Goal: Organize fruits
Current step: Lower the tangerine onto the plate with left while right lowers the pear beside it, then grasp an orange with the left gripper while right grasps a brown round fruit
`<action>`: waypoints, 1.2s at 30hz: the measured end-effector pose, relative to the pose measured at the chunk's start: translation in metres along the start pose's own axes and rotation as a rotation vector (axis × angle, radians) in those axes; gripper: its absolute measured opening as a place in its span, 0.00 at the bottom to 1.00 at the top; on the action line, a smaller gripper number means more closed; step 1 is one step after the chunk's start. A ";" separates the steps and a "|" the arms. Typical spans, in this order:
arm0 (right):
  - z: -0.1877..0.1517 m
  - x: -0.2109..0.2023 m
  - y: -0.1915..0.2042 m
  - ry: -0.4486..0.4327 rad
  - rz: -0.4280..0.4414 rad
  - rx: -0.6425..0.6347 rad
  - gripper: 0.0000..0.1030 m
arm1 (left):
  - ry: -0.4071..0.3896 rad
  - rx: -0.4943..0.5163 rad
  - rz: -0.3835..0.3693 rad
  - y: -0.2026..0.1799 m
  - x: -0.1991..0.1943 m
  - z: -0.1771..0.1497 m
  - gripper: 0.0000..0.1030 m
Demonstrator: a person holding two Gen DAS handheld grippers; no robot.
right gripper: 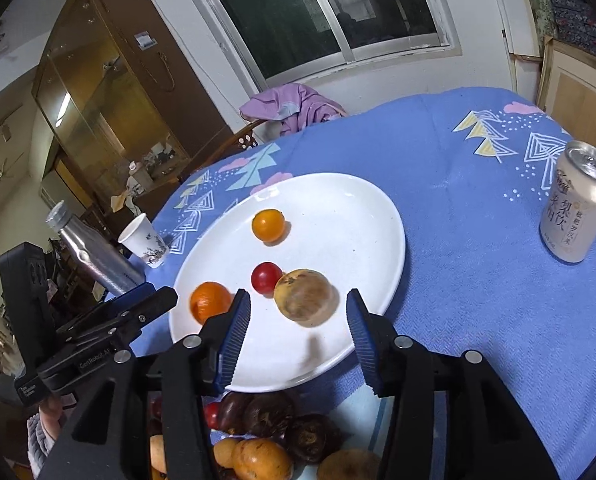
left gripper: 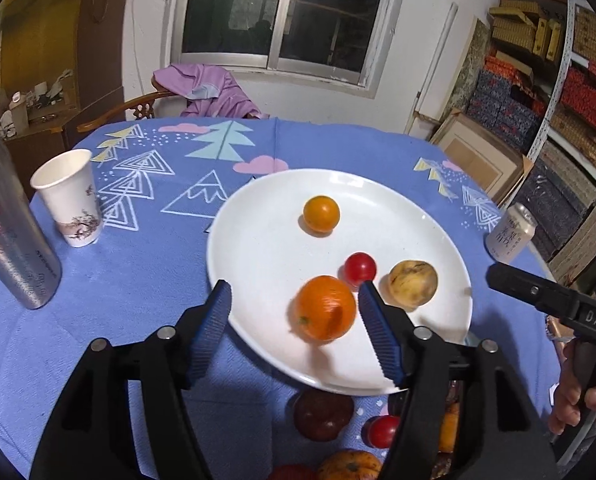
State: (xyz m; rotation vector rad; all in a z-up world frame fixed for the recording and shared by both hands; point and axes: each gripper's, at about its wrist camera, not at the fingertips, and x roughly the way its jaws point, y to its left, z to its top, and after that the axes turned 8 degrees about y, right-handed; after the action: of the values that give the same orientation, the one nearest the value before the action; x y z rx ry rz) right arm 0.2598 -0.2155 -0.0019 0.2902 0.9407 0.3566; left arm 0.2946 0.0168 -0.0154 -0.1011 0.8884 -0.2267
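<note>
A white plate (left gripper: pixel 265 256) (right gripper: pixel 358 216) on the blue tablecloth holds a small orange fruit (left gripper: pixel 321 214) (right gripper: pixel 268 224), a red cherry tomato (left gripper: pixel 360 268) (right gripper: pixel 266 277), a large orange (left gripper: pixel 325 307) (right gripper: pixel 209 301) and a tan-yellow fruit (left gripper: pixel 412 285) (right gripper: pixel 305 298). My left gripper (left gripper: pixel 295 312) is open, with the blurred orange between its fingertips and touching neither pad. My right gripper (right gripper: pixel 298 312) is open, with the blurred tan fruit between its fingertips. More fruits (left gripper: pixel 324 420) (right gripper: pixel 269 440), dark red, orange and red, lie below the plate's near rim.
A paper cup (left gripper: pixel 69 197) (right gripper: pixel 143 240) and a silver bottle (left gripper: pixel 9 220) (right gripper: pixel 93 256) stand left of the plate. A drink can (left gripper: pixel 512 237) (right gripper: pixel 578 200) stands right. A chair with a purple garment (left gripper: pixel 205 90) is behind the table.
</note>
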 end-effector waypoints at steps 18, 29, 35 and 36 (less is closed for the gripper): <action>-0.094 -0.072 -0.044 -0.055 0.084 0.132 0.85 | -0.019 -0.061 0.008 0.035 -0.097 -0.157 0.92; -0.094 -0.077 -0.042 -0.077 0.058 0.122 0.85 | 0.028 0.200 0.057 -0.023 -0.095 -0.184 0.92; -0.094 -0.074 -0.046 -0.067 0.044 0.149 0.85 | 0.079 0.212 0.006 -0.023 -0.087 -0.183 0.65; -0.094 -0.074 -0.047 -0.065 0.044 0.151 0.85 | 0.100 0.214 -0.004 -0.023 -0.083 -0.182 0.56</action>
State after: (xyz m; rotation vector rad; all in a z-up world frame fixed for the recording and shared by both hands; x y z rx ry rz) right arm 0.1507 -0.2807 -0.0182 0.4586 0.8996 0.3157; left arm 0.0983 0.0150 -0.0625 0.1076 0.9576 -0.3315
